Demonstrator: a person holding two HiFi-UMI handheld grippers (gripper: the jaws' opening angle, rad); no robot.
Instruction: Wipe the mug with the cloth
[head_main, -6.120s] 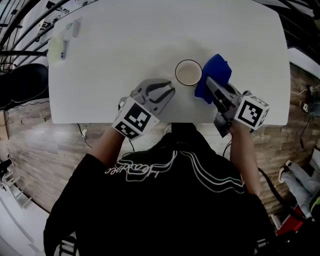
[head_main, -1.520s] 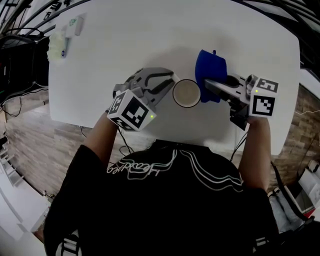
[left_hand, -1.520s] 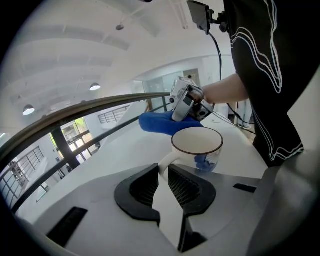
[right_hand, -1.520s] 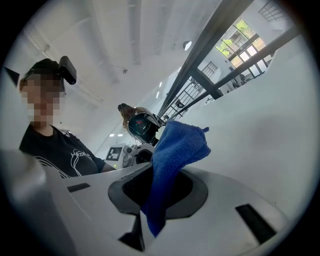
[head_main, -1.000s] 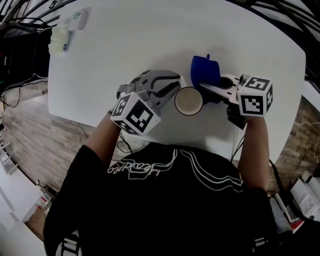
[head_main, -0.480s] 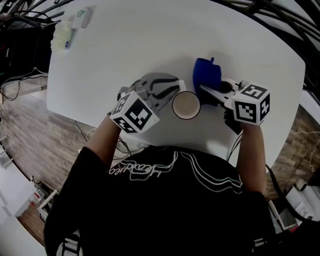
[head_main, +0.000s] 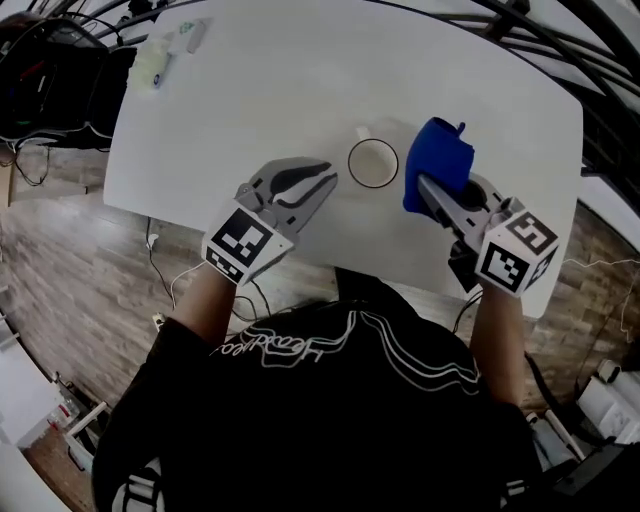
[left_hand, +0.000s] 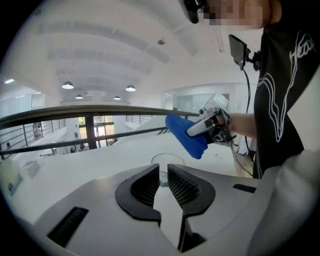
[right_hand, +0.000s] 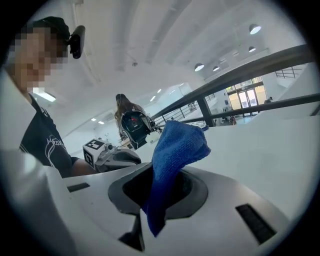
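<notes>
Two tools flank the mug (head_main: 373, 163) — right tool (head_main: 428, 188) clamps the cloth (head_main: 443, 162) beside it, left tool (head_main: 322, 183) slightly parted, empty.

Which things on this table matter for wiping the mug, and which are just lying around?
Job: mug; blue cloth, clamped in the right gripper; left gripper, empty, near the mug.
Lying about: small pale items at the far left corner of the table.

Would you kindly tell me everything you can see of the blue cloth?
The blue cloth looks like fuzzy microfibre. It is bunched up, pinched in the jaws of the right gripper, bulk ahead and a short tail behind. It hangs above the table, just right of the mug, seemingly clear of it.
</notes>
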